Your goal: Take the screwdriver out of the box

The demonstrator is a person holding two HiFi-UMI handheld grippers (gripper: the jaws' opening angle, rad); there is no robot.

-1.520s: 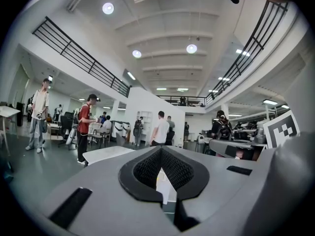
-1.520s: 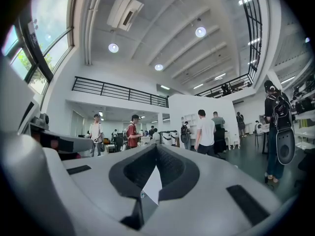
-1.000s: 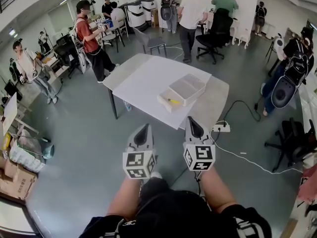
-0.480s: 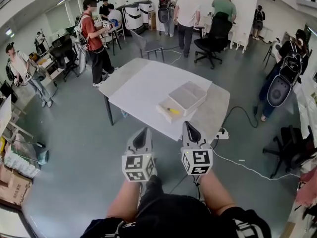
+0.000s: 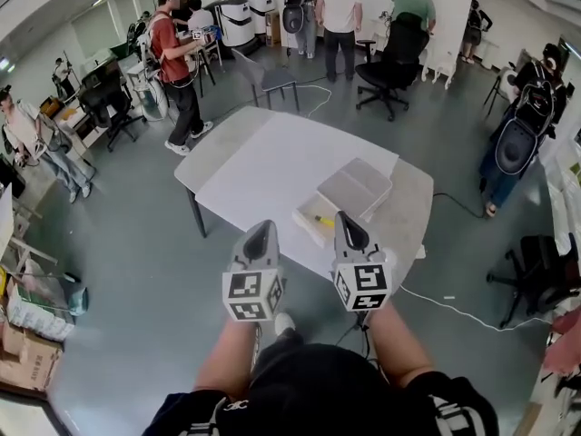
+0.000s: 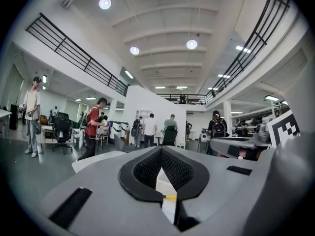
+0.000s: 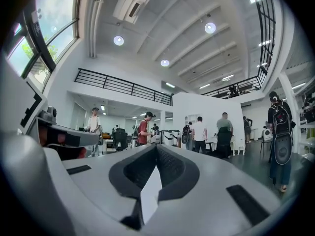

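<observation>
One open box point(image 5: 305, 216) on the table point(image 5: 211, 145) holds a yellow screwdriver point(image 5: 322, 220), lid point(image 5: 356, 187) alongside; left gripper point(image 5: 260, 237) and right gripper point(image 5: 348, 229) face it, jaws pressed together, empty.

Table point(image 5: 211, 151): near edge free to approach. Box point(image 5: 307, 227): top open; lid point(image 5: 356, 189) just beside, far side.

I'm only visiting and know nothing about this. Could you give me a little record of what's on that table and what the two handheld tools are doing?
Table: grey top, white sheet over it
Box: open, on the sheet
Screwdriver: yellow handle, lying in the box
Left gripper: jaws shut, empty, pointing toward the table
Right gripper: jaws shut, empty, pointing toward the box
</observation>
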